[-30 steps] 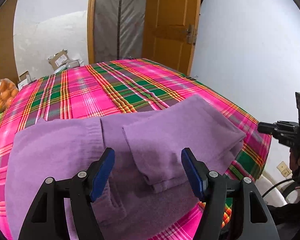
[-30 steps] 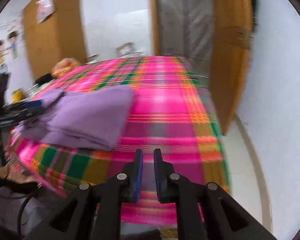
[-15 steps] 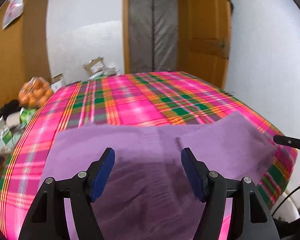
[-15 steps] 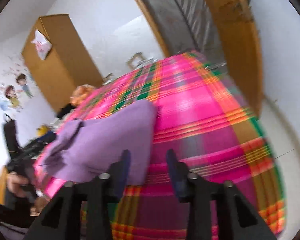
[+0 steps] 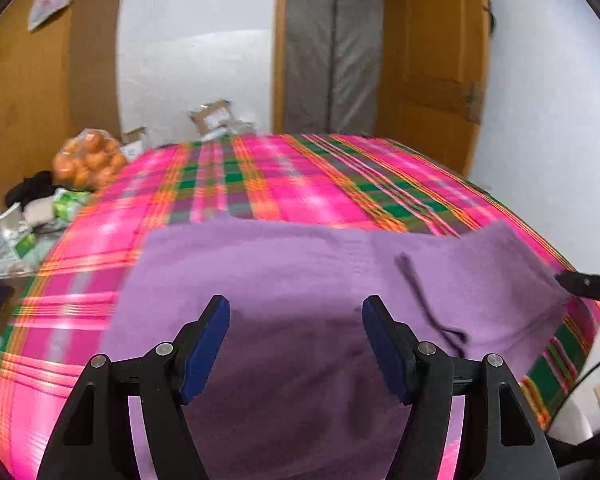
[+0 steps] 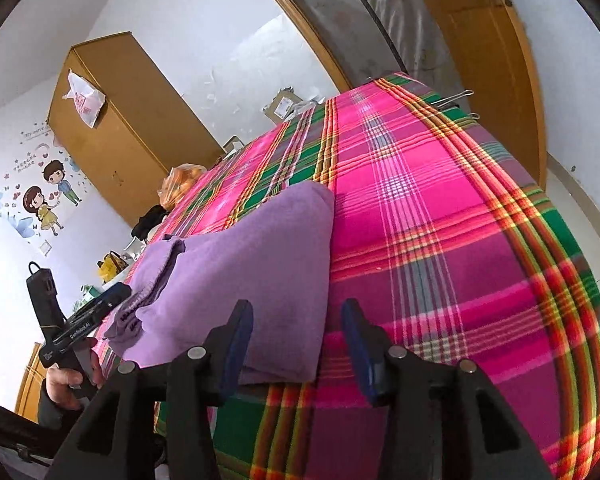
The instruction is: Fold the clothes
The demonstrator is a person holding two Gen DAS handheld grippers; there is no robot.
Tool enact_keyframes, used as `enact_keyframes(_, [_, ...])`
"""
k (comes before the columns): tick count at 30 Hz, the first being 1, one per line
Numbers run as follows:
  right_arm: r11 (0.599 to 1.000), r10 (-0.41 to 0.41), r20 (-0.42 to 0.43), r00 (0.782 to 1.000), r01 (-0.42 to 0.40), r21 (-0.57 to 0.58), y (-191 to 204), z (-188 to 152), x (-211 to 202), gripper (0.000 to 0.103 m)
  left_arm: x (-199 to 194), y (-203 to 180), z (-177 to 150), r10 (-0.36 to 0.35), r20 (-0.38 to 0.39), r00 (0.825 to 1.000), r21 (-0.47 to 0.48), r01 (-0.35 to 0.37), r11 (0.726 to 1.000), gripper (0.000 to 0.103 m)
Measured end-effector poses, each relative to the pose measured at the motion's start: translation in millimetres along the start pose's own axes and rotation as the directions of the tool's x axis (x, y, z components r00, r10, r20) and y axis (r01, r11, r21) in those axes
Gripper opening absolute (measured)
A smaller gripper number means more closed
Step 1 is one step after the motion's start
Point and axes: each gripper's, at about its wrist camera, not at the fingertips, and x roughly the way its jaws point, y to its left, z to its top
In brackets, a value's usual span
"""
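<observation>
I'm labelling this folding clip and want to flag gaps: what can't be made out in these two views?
- Purple garment: near edge hidden behind the left gripper, left wrist view.
- Plaid cloth: pattern smeared by motion blur, left wrist view.
- Right gripper: body cut off by the bottom edge, right wrist view.
- Bag of oranges: small and partly hidden, right wrist view.
</observation>
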Motion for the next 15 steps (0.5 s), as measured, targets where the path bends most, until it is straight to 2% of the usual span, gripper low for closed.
enact_keyframes(2, [1.0,0.008,-0.005,1.0,-0.008,0.014,-1,3,4,0.047,1,18,2,0.035,-0.009,0.999,-0.031,-0.035,0.999,0.071])
enact_keyframes(6, [0.999,0.021,-0.013,1.0,-0.02,0.043,-3,11,11,0.047,14,57,0,0.079,-0.09,0.993,-0.101,-0.088,0.991,0.071])
enact_keyframes(10, [0.996,0.034,-0.014,0.999,-0.032,0.077,-3,17,19,0.047,23,80,0,0.056,-0.133,0.99,-0.172,-0.078,0.982,0.071])
enact_keyframes(15, [0.995,0.031,-0.027,0.999,-0.028,0.094,-2,24,27,0.047,34,92,11,0.037,-0.155,0.987,-0.177,-0.065,0.982,0.071])
